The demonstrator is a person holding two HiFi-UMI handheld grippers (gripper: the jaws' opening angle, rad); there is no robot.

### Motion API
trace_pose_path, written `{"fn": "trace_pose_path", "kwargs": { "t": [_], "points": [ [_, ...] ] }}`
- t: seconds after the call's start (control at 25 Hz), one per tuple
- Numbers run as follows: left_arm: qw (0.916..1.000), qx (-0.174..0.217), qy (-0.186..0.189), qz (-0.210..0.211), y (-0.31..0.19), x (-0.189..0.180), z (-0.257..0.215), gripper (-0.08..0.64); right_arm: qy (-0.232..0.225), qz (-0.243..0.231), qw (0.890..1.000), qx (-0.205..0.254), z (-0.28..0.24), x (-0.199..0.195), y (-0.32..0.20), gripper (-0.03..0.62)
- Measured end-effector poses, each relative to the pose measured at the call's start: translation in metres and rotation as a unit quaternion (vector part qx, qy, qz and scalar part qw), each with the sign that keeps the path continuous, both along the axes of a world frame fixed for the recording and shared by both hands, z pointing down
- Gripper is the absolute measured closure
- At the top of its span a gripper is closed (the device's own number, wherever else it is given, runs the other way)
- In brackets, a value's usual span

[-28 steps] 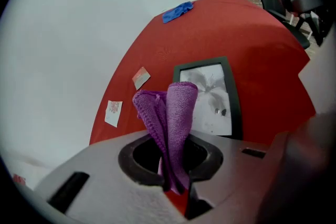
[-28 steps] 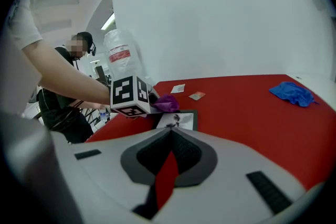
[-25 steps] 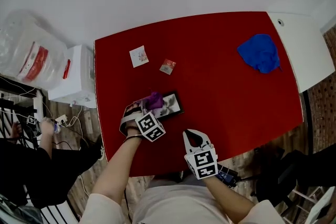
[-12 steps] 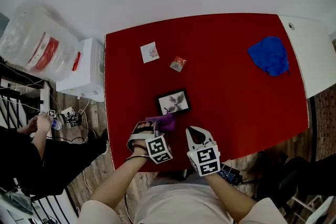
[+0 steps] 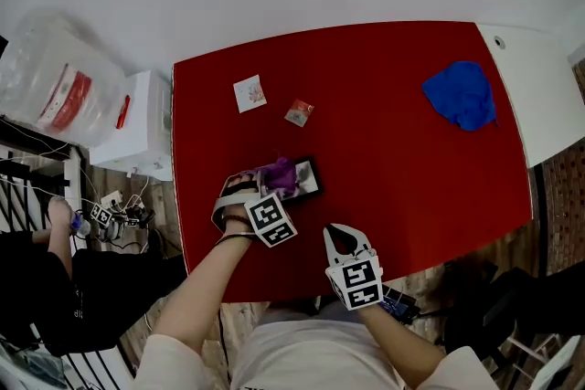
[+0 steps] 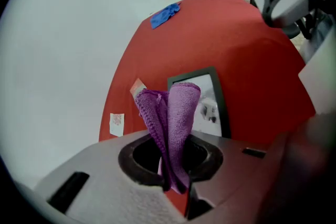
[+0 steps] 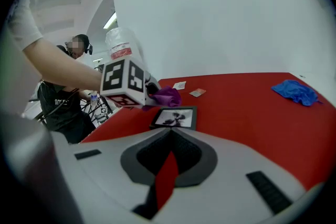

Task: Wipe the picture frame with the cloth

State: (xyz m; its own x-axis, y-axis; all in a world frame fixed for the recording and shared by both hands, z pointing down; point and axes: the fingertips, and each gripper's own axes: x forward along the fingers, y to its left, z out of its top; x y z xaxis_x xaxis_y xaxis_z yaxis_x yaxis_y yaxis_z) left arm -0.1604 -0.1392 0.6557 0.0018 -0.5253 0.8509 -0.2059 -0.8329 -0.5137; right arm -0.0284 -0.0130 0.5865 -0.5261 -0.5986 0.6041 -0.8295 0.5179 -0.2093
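Note:
A small black picture frame (image 5: 305, 179) lies flat on the red table (image 5: 402, 151), left of the middle. My left gripper (image 5: 271, 184) is shut on a folded purple cloth (image 5: 281, 173), which rests over the frame's left part. The left gripper view has the cloth (image 6: 176, 113) standing up out of the left gripper (image 6: 173, 165), with the frame (image 6: 210, 107) just beyond it. My right gripper (image 5: 340, 238) hovers near the table's front edge, shut and holding nothing. Its view shows the right gripper (image 7: 168, 160), the frame (image 7: 175, 118) and the cloth (image 7: 167, 96) ahead.
A crumpled blue cloth (image 5: 462, 93) lies at the table's far right. Two small packets (image 5: 248, 93) (image 5: 297, 112) lie behind the frame. Left of the table stand a white box (image 5: 137, 128) and a plastic bag (image 5: 55, 87); a person (image 5: 46, 288) sits there.
Half a second ago my left gripper and the cloth were off the frame, nearer the front edge. They have moved back onto the frame's left part. The right gripper has stayed put.

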Motion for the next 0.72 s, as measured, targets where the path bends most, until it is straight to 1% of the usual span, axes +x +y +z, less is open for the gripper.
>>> {"fn": "trace_pose_path", "kwargs": {
  "t": [0.08,0.16,0.28,0.44,0.56,0.72],
  "points": [
    [1.0,-0.003,-0.009,-0.002,-0.014,0.004,0.005,0.499,0.002,0.006,1.0,-0.005,0.003,0.005,0.001,0.588],
    [0.9997,-0.01,-0.022,0.002,-0.018,0.006,0.014,0.499,0.003,0.01,1.0,-0.008,0.005,0.009,0.002,0.588],
    [0.9993,-0.016,-0.032,0.01,-0.014,0.007,0.024,0.499,0.006,0.009,1.0,-0.009,0.006,0.013,0.004,0.589],
    [0.9991,-0.013,-0.038,0.017,-0.007,0.008,0.025,0.499,0.009,0.013,1.0,-0.014,0.01,0.019,0.003,0.589],
    [0.9989,-0.022,-0.036,0.023,0.011,0.014,0.022,0.499,0.006,0.01,1.0,-0.012,0.011,0.015,0.0,0.589],
    [0.9985,-0.038,-0.028,0.028,0.055,0.025,0.021,0.499,0.0,0.0,1.0,-0.009,0.01,0.004,-0.002,0.589]
  ]
}}
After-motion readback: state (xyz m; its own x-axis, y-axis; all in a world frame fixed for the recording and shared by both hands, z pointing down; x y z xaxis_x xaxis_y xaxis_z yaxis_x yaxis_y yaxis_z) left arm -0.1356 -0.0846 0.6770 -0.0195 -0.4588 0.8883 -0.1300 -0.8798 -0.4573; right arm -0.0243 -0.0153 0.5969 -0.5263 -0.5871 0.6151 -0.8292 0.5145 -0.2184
